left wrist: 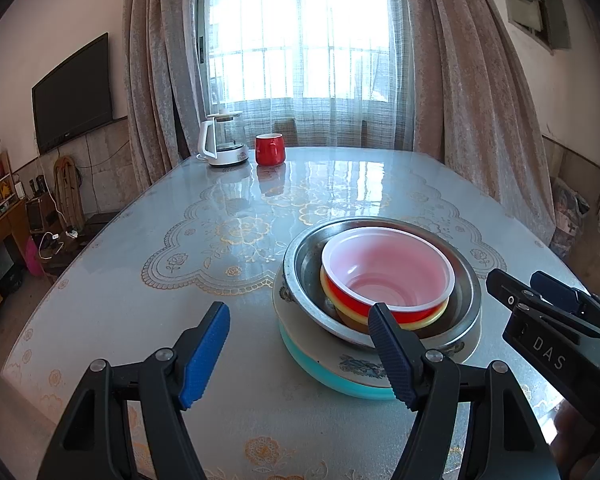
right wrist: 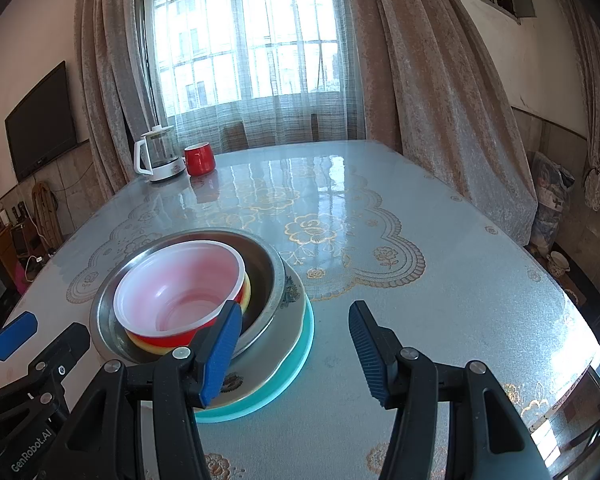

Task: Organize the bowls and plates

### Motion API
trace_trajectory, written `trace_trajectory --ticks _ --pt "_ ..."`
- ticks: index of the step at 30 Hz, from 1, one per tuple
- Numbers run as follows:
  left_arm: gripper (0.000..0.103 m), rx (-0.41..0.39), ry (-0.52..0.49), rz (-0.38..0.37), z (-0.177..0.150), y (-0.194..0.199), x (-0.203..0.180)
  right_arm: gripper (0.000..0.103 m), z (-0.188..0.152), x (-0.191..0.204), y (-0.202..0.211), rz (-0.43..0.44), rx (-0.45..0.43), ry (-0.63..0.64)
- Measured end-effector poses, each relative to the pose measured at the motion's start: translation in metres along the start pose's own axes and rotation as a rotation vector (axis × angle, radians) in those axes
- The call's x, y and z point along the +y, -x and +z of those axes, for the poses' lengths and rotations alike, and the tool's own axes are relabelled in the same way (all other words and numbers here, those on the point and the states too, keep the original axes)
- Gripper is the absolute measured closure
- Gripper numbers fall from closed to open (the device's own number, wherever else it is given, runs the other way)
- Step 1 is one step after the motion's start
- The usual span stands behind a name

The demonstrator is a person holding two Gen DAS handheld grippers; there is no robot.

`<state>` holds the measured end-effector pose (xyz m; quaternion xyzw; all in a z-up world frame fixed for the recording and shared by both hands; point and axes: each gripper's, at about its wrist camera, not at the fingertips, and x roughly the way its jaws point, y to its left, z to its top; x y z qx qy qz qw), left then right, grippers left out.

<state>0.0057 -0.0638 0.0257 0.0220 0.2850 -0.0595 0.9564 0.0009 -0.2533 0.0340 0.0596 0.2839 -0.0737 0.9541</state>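
Note:
One stack stands on the table: a red bowl with a white inside sits in a yellow bowl, inside a metal bowl, on a patterned plate, on a teal plate. My left gripper is open and empty, in front of and left of the stack. My right gripper is open and empty, in front of and right of the stack. Each shows in the other's view.
A white electric kettle and a red mug stand at the table's far left corner. The glossy flowered table runs to the curtained window. A TV hangs on the left wall.

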Motion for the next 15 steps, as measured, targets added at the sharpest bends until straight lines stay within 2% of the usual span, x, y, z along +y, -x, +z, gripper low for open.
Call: trace_trajectory --ticks 6,12,15 --pt "0.029 -0.005 0.0 -0.001 -0.001 0.0 0.0 0.046 0.0 0.0 -0.001 0.0 0.001 0.003" --pt "0.03 -0.089 0.02 -0.001 0.004 0.011 0.005 0.046 0.001 -0.001 0.0 0.002 -0.005 0.005" --pt "0.03 -0.084 0.029 0.009 0.007 0.008 0.013 0.046 0.008 -0.011 -0.001 0.001 -0.015 -0.014"
